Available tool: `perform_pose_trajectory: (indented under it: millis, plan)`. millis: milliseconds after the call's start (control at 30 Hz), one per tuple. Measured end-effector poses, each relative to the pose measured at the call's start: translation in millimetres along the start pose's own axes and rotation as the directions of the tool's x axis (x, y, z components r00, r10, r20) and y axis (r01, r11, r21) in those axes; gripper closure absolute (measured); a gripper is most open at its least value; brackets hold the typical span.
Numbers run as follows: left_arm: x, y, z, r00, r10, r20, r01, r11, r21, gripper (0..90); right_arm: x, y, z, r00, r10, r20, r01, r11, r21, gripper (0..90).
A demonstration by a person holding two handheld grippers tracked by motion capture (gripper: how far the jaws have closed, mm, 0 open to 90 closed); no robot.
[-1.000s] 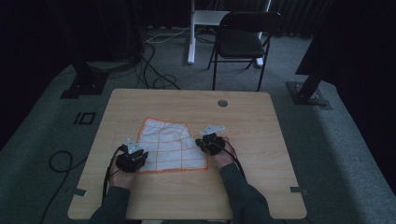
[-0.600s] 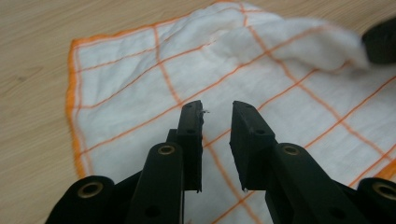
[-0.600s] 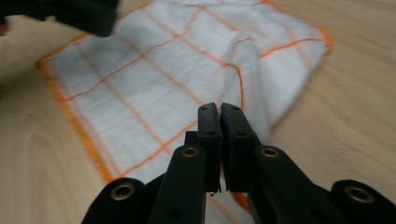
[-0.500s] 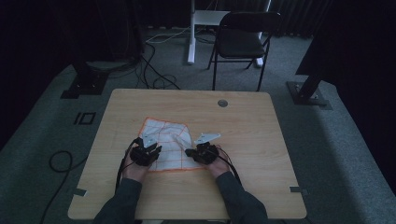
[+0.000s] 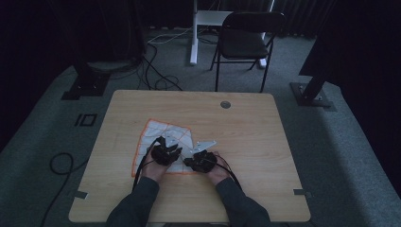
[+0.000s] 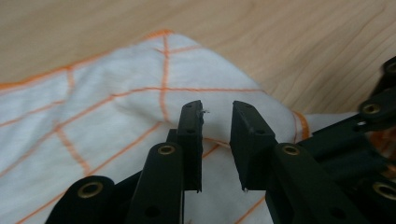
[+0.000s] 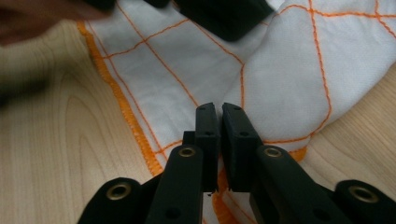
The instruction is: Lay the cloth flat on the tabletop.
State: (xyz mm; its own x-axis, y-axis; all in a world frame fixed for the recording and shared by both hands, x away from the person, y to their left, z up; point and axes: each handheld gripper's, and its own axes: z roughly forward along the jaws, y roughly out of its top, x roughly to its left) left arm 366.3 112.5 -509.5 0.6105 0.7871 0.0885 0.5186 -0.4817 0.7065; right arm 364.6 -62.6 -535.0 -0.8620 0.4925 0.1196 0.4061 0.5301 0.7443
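A white cloth (image 5: 158, 135) with an orange grid and orange hem lies rumpled on the wooden table (image 5: 246, 142). Its right part is folded in over the rest. Both grippers sit close together on its near part. My left gripper (image 5: 168, 147) hovers over a raised fold of the cloth (image 6: 116, 121); in the left gripper view the left gripper (image 6: 217, 109) stands open, with a clear gap and nothing between its jaws. My right gripper (image 5: 197, 158) is beside it. In the right gripper view the right gripper (image 7: 219, 109) is pressed shut on the folded cloth (image 7: 280, 84) near its hem.
A round grommet (image 5: 225, 104) is set in the table near the far edge. Bare wood lies to the right of the cloth. Beyond the table stand a black folding chair (image 5: 246, 38) and dark stand bases, with cables on the floor (image 5: 161, 80).
Both grippers moved inward toward each other. The right one came left with the cloth's right side, so the cloth now looks narrower and folded.
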Motion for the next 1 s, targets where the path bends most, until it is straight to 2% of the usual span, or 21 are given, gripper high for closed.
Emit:
perform_pose_trajectory:
  millis: [33, 67, 100, 167, 200, 300, 333, 467, 567, 633, 700, 767, 933, 1000]
  plan:
    - [0.0, 0.0, 0.0, 1.0, 0.0, 0.0, 0.0, 1.0, 0.0, 75.2, 0.2, 0.2, -0.9, 1.0, -0.005, -0.006, 0.005, 1.0, 0.0, 79.3]
    - [-1.1, -1.9, 7.8, 0.9998, 0.014, -0.012, -0.013, 0.9989, 0.044, 75.8, 0.3, 0.6, -2.3, 0.9999, -0.007, -0.011, 0.007, 1.0, -0.002, 73.5]
    - [-0.6, -3.8, 11.2, 0.9998, 0.018, -0.013, -0.017, 0.9982, 0.057, 76.2, -0.2, 1.2, -4.2, 0.9999, -0.01, -0.013, 0.01, 0.9999, -0.004, 70.1]
    - [0.4, -6.3, 13.9, 0.9998, 0.014, -0.011, -0.013, 0.9977, 0.067, 76.3, -0.9, 1.8, -6.8, 0.9999, -0.011, 0.0, 0.011, 0.9999, -0.005, 69.8]
    - [3.2, -10.5, 16.2, 0.9999, 0.009, -0.006, -0.009, 0.9973, 0.073, 76.4, -5.7, 3.0, -12.7, 0.9998, -0.004, 0.02, 0.005, 0.9998, -0.022, 69.8]
    - [4.5, -13.1, 15.9, 0.9996, 0.008, -0.025, -0.006, 0.9967, 0.081, 76.7, -16.9, 5.6, -20.1, 0.9971, 0.035, 0.068, -0.032, 0.9986, -0.042, 74.6]
    - [5.8, -14.3, 15.6, 0.9998, 0.008, -0.021, -0.007, 0.9969, 0.079, 76.7, -21.0, 6.8, -21.1, 0.995, 0.052, 0.085, -0.048, 0.9977, -0.048, 77.1]
    - [8.0, -17.5, 14.3, 0.9998, -0.007, -0.018, 0.008, 0.9976, 0.068, 76.6, -36.7, 10.9, -17.3, 0.985, 0.103, 0.138, -0.098, 0.9942, -0.044, 80.6]
    - [8.1, -17.7, 14.1, 0.9998, -0.006, -0.019, 0.008, 0.9976, 0.068, 76.5, -45.2, 12.6, -8.9, 0.9793, 0.134, 0.151, -0.132, 0.9909, -0.024, 78.3]
    - [8.1, -18.1, 13.9, 0.9998, -0.006, -0.02, 0.007, 0.9977, 0.067, 76.6, -48.7, 13.2, -3.6, 0.9776, 0.156, 0.141, -0.155, 0.9878, -0.021, 73.4]
    - [8.2, -18.4, 13.6, 0.9998, -0.002, -0.021, 0.003, 0.9977, 0.067, 76.5, -51.5, 13.7, 1.0, 0.9744, 0.18, 0.135, -0.178, 0.9837, -0.022, 72.0]
    - [8.0, -18.7, 13.4, 0.9997, -0.001, -0.023, 0.003, 0.9978, 0.067, 76.5, -55.6, 13.5, 5.0, 0.9692, 0.22, 0.111, -0.218, 0.9755, -0.03, 72.0]
    - [8.6, -20.4, 12.1, 0.9997, -0.007, -0.025, 0.009, 0.9978, 0.065, 76.4, -64.8, 12.6, 12.3, 0.948, 0.316, 0.033, -0.315, 0.9482, -0.041, 82.4]
    - [9.0, -21.4, 11.7, 0.9997, -0.011, -0.024, 0.012, 0.998, 0.061, 76.4, -65.7, 13.6, 13.0, 0.9428, 0.333, 0.019, -0.332, 0.942, -0.053, 87.8]
